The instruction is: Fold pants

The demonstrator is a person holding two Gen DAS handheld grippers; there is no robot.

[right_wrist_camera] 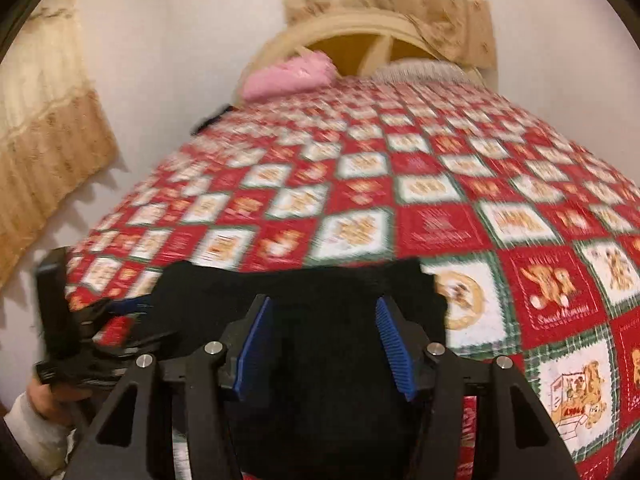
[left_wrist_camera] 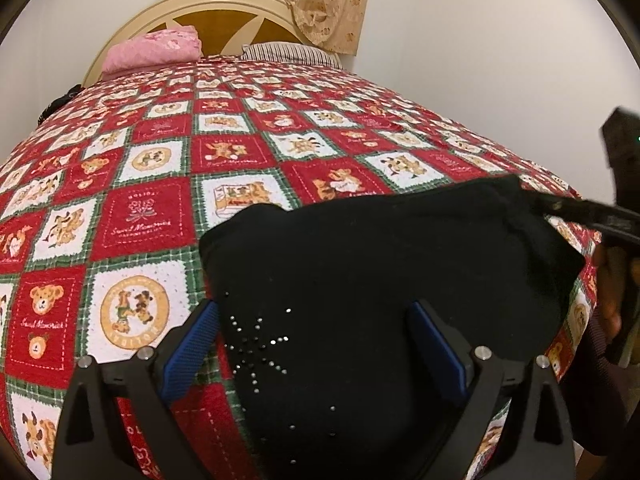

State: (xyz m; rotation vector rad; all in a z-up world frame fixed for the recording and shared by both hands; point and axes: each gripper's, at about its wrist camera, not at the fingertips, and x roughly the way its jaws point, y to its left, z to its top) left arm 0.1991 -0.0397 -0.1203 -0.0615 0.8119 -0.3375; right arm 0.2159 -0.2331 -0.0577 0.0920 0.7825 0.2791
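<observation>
I see the black pants point(left_wrist_camera: 380, 280) lying near the front edge of the bed point(left_wrist_camera: 160, 200), on a red and white quilt with bear pictures. They look already folded into a compact shape, with a small rhinestone pattern point(left_wrist_camera: 256, 344) on the near part.

My left gripper point(left_wrist_camera: 316, 344) is wide open above the near part of the pants and holds nothing. My right gripper point(right_wrist_camera: 324, 344) is also open, with only black cloth showing between the blue pads point(right_wrist_camera: 256, 344); I cannot tell if they touch the cloth. In the left view the right gripper point(left_wrist_camera: 568, 208) reaches to the far right corner of the pants.

In my judgement, the main risk is to close on only the top layer. Then the layers under it stay behind and the fold opens. The black cloth also hides its own edges, so a wrong place for the grasp is easy. The pants are close to the bed edge and could slide off.

Further back, a pink pillow point(left_wrist_camera: 152, 50) and a striped pillow point(left_wrist_camera: 288, 54) lie at the headboard point(left_wrist_camera: 224, 4), well apart from the pants. Nothing stands in the way.
</observation>
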